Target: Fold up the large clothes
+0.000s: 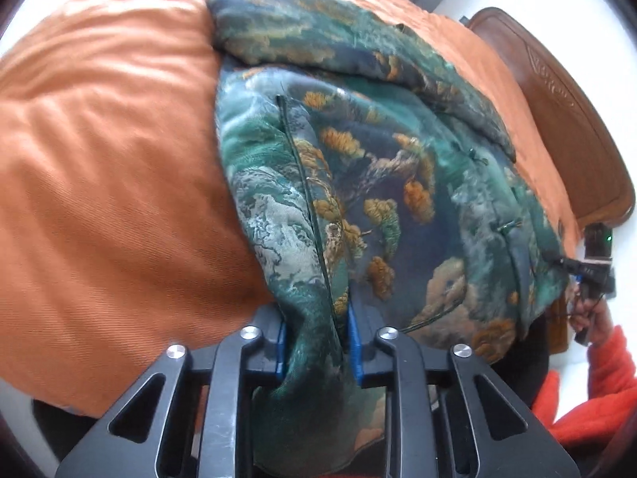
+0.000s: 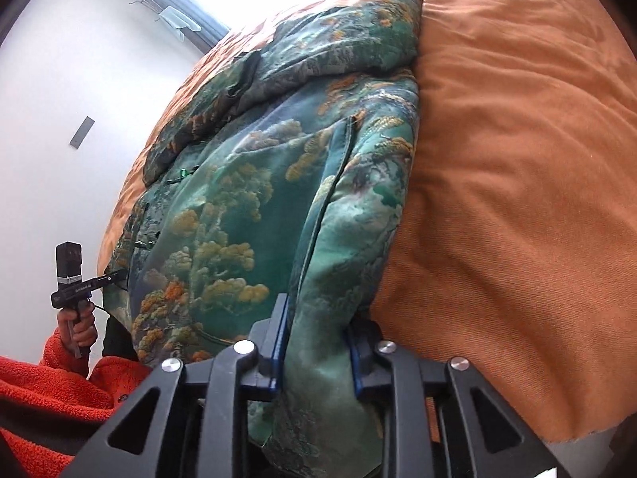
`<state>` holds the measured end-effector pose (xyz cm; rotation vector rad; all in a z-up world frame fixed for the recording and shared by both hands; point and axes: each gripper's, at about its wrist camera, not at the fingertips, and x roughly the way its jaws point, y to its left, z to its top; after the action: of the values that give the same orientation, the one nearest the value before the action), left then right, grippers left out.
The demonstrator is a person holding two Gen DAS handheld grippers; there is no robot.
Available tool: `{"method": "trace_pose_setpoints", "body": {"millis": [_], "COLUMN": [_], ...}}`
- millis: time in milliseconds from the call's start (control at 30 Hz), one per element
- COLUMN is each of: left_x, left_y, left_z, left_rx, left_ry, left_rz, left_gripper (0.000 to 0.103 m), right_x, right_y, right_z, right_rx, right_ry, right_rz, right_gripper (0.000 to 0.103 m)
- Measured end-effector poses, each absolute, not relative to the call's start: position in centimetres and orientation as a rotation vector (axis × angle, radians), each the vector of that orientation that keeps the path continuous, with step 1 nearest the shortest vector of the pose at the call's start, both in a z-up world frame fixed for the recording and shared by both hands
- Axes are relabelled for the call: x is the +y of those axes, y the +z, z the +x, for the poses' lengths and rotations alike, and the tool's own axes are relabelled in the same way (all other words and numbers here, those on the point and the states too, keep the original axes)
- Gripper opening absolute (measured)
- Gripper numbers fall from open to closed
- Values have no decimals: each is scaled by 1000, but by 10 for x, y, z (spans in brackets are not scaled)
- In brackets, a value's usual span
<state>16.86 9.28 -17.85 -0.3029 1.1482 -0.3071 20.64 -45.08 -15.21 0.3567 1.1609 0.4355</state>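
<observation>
- Left wrist view: left gripper (image 1: 318, 342) is clamped on a bunched edge of the jacket (image 1: 378, 167), its blue pads (image 1: 354, 342) pressing the fabric. Jacket lies on the orange bedspread (image 1: 99, 179).
- Right wrist view: right gripper (image 2: 318, 342) is clamped on the jacket (image 2: 247, 199) hem; the other gripper (image 2: 75, 279) shows at far left, in a hand (image 2: 77, 326).

No readable text anywhere. Headboard (image 1: 557, 91) has a carved emblem, too blurred to read. The other handheld gripper (image 2: 77, 288) in the right wrist view carries a small pale label on its body, too small to make out. Nothing else printed.
</observation>
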Motion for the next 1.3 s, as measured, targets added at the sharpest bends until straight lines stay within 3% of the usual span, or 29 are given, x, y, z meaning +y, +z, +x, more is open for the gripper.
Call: {"method": "trace_pose_setpoints", "body": {"millis": [300,367,467,567,633,733,800,833,867,900,933,967,1033,1300], "left_x": [103,104,110,113,111,104,102,101,102,103,103,104,106,124], "left_y": [-169,-178,-193,-198,-200,-198,-201,-203,-205,-205,-202,-199,-190,-159], "left_z": [139,139,152,156,152,151,154,156,157,157,157,154,149,114], "left_rx": [1142,1145,1153,1143,1143,1141,1165,1185,1197,1211,1208,1199,1175,1141], "left_ry": [-268,-260,-235,-244,-261,-273,-281,-283,-282,-287,-291,-290,-286,-274], "left_rz": [-241,-238,-321,-347,-317,-260,-256,-269,-283,-300,-316,-315,-316,-418], "left_gripper": [21,26,42,55,62,65,57,40,33,23,19,18,16,16], "right_x": [-421,-423,-428,-436,-436,-439,-438,-435,-433,-433,-432,-428,-427,-431], "right_y": [-133,-138,-145,-152,-159,-163,-164,-167,-170,-172,-173,-174,-170,-138], "right_z": [177,171,172,180,183,183,184,184,181,182,183,183,182,144], "right_rx": [1155,1168,1153,1144,1165,1181,1185,1190,1196,1210,1220,1227,1226,1170], "right_ry": [491,490,461,421,399,405,416,422,428,439,440,441,443,493], "right_rz": [342,348,362,368,342,342,348,356,366,378,376,373,384,491], "right_gripper": [22,22,22,37,54,55,55,55,55,51,35,27,21,18]}}
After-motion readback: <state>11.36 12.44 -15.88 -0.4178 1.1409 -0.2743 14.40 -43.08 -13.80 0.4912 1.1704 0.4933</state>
